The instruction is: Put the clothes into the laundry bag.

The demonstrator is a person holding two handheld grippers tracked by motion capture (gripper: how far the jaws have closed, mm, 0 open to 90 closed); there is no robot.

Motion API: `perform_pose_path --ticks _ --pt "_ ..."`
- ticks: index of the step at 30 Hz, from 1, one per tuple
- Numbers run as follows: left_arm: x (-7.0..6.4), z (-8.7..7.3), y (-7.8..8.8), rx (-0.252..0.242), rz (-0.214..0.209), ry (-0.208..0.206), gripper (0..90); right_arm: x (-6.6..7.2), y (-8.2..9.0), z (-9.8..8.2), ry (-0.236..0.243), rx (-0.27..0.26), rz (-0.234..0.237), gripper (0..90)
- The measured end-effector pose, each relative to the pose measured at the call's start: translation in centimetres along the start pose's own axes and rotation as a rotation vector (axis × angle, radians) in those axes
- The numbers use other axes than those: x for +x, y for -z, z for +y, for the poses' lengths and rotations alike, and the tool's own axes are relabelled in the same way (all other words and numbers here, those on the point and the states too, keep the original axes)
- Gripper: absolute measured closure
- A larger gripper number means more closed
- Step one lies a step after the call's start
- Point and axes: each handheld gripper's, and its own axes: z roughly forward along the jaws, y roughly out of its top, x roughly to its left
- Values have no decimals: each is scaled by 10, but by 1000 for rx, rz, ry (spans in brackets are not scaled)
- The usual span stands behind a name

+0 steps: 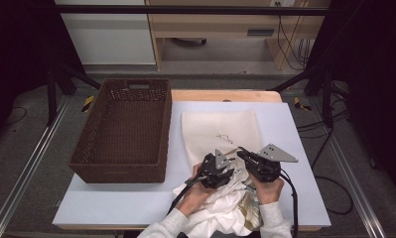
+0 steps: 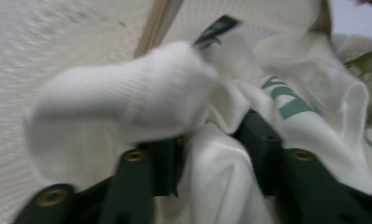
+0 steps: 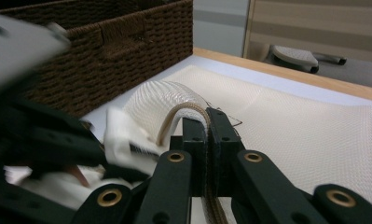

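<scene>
With our right claw (image 3: 207, 123) clamped on the mesh bag (image 1: 220, 130) rim and our left claw (image 2: 211, 140) half-open around white laundry (image 2: 127, 102), cloth may slip out at the bench's near edge.

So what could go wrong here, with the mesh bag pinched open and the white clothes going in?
1. The right gripper pinches only the thin rim of the mesh laundry bag; a tug could pull the rim free and shut the opening.
2. The white sock lies across the left gripper with cloth between open jaws, so it might drop before it is inside.
3. The pile of white clothes sits at the table edge and could slide off.
</scene>
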Motion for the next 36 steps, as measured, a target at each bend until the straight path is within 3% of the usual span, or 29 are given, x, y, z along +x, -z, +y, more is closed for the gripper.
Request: perform_pose_path --ticks 2,3,5,8,10,13,15,16,19,23,26,29,32,35,36 --pt "1 0 14 -24 -6 19 383 -1 0 -1 4 10 -8 873" --pt "2 1 21 -36 11 10 347 -1 0 -2 7 12 -7 873" --pt "4 2 35 -63 55 -6 302 0 0 -2 13 16 -16 873" --pt "12 6 46 -97 88 -6 277 1 -1 -3 17 23 -15 873" --pt "20 12 41 -92 103 -10 270 1 -2 -3 11 24 -12 873" --pt "32 17 22 -42 67 8 271 1 -2 -3 9 25 -11 873" --pt "37 16 10 -27 24 50 375 1 -2 -3 12 26 -12 873" --pt "37 15 9 -37 -12 63 493 1 -3 -3 10 30 -13 873" --pt "28 11 15 -70 -60 53 787 -1 -5 -6 3 36 -18 873" --pt "0 5 31 -110 -102 -6 811 -1 -6 -7 -11 22 -14 874" --pt "-19 6 20 -74 -8 -94 807 0 -8 -6 -11 8 -2 874" --pt "-17 9 -6 -14 72 -116 807 0 -2 -4 -6 -16 2 874" --pt "-8 11 -24 30 110 -87 807 0 2 -1 0 -18 4 874" --pt "-6 12 -20 17 106 -63 761 1 2 -3 17 -4 -5 874" --pt "-7 11 -15 2 96 -57 680 1 2 -3 14 4 -11 873"
